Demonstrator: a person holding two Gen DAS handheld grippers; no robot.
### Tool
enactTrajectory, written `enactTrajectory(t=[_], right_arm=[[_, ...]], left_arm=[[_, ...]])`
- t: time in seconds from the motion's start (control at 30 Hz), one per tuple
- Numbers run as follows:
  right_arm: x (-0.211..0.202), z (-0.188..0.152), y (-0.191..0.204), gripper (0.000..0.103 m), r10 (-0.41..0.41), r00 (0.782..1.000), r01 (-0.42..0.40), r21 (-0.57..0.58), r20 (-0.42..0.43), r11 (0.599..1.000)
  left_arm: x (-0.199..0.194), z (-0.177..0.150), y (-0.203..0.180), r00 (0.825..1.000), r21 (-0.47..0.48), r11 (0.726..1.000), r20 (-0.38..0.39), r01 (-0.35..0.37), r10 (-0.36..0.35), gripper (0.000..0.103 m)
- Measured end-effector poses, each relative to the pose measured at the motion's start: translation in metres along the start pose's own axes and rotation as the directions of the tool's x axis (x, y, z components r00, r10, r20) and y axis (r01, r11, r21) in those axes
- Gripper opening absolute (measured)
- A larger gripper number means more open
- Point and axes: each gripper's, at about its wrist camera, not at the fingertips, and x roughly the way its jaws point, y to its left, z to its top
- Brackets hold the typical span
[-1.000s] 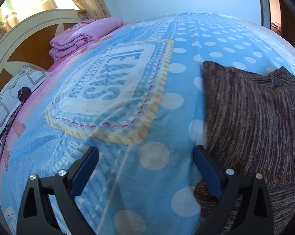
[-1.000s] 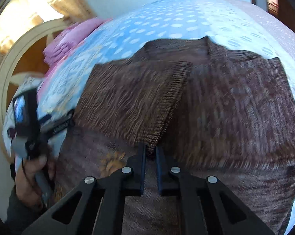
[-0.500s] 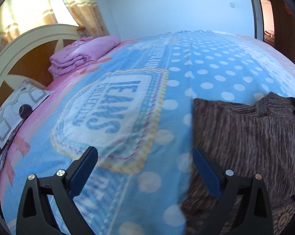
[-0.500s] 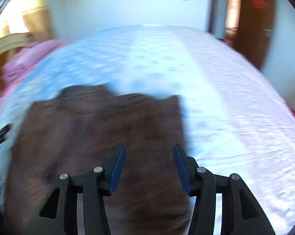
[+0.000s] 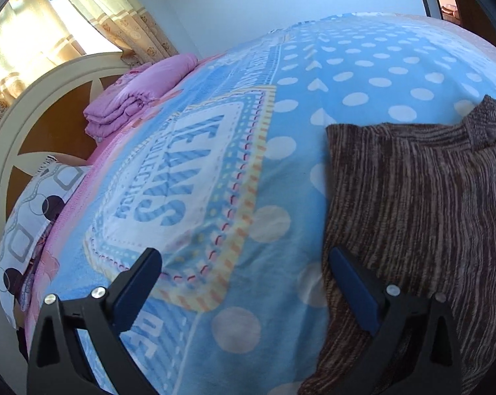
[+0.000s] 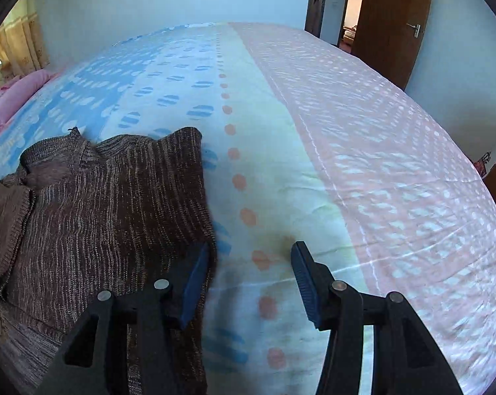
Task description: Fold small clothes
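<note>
A brown striped knit sweater (image 5: 422,204) lies flat on the blue dotted bedspread (image 5: 346,75), at the right of the left wrist view. My left gripper (image 5: 244,266) is open over the bedspread, its right finger at the sweater's left edge. In the right wrist view the same sweater (image 6: 99,217) lies at the left, with a sleeve folded across it and its collar at the far left. My right gripper (image 6: 248,263) stands open over the bare bedspread (image 6: 264,164), its left finger just over the sweater's right edge. Nothing sits between either pair of fingers.
A folded pink quilt (image 5: 136,98) and a patterned pillow (image 5: 34,217) lie by the cream headboard (image 5: 27,105) at the left. Curtains (image 5: 93,10) hang behind it. A brown door (image 6: 393,16) stands ajar beyond the bed's far right corner.
My right gripper let go of the sweater's sleeve end, opened, and swung right past the sweater's edge. The left gripper shifted a little and rolled, staying open.
</note>
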Motion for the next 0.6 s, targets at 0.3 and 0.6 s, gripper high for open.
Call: enactTrajectory(t=[0.3,0.6], right_arm=[[-0.026,-0.035,0.012,0.056,0.132,0.991,-0.132,-0.055,-0.014,0.99],[-0.025,-0.044,-0.02,0.056,0.06,0.998,-0.06,-0.011,0.013,0.998]], left_arm=[[-0.037,-0.015,0.003,0.997,-0.005,0.999,0.055,0.051,-0.051,0.103],[-0.021,-0.03,0.008,0.999,-0.015,0.999,-0.003,0.048,-0.048,0.103]])
